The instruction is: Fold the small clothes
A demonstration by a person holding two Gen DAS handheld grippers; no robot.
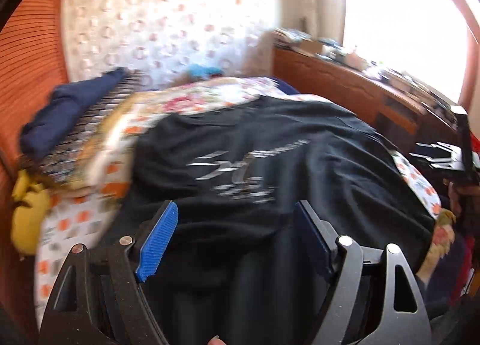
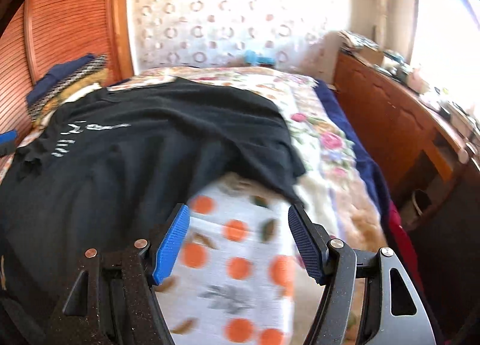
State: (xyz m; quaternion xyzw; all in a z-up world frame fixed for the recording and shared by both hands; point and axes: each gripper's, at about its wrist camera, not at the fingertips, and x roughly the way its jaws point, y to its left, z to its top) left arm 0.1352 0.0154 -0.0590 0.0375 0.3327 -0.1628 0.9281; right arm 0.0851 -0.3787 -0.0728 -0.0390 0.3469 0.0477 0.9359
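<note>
Two hand-held grippers hang over a bed where a black T-shirt [image 1: 270,147] lies spread, printed side up, waiting to be folded. Nearest the lens, the left gripper [image 1: 237,219] has its blue-padded jaws wide apart with nothing between them; the shirt's near edge sits directly under and just ahead of them, spilling down toward the camera. The right gripper [image 2: 240,222] also stands with jaws apart and empty, but it hovers beside the shirt, over an orange-print sheet [image 2: 237,255] that shows past the garment's right edge.

Seen from the right wrist, the shirt [image 2: 144,147] lies ahead and to the left of those jaws, its closest corner or sleeve drooping just beyond the right-hand pad [image 2: 303,243]. The cloth seems to run long from the near edge of the bed toward the far wall, though motion blur softens the outline. The left gripper looks the better placed of the two: it is already above fabric, while the right would likely need to shift left and forward to reach the hanging corner.

Beyond the shirt, a floral blanket [image 2: 318,135] covers the rest of the bed. Left of the shirt, a stack of folded clothes [image 1: 72,123] topped by a navy piece rests against a slatted wooden panel [image 2: 66,24]. Right of the shirt stands a cluttered wooden dresser [image 2: 399,123], and behind everything a patterned wall [image 2: 228,15].
</note>
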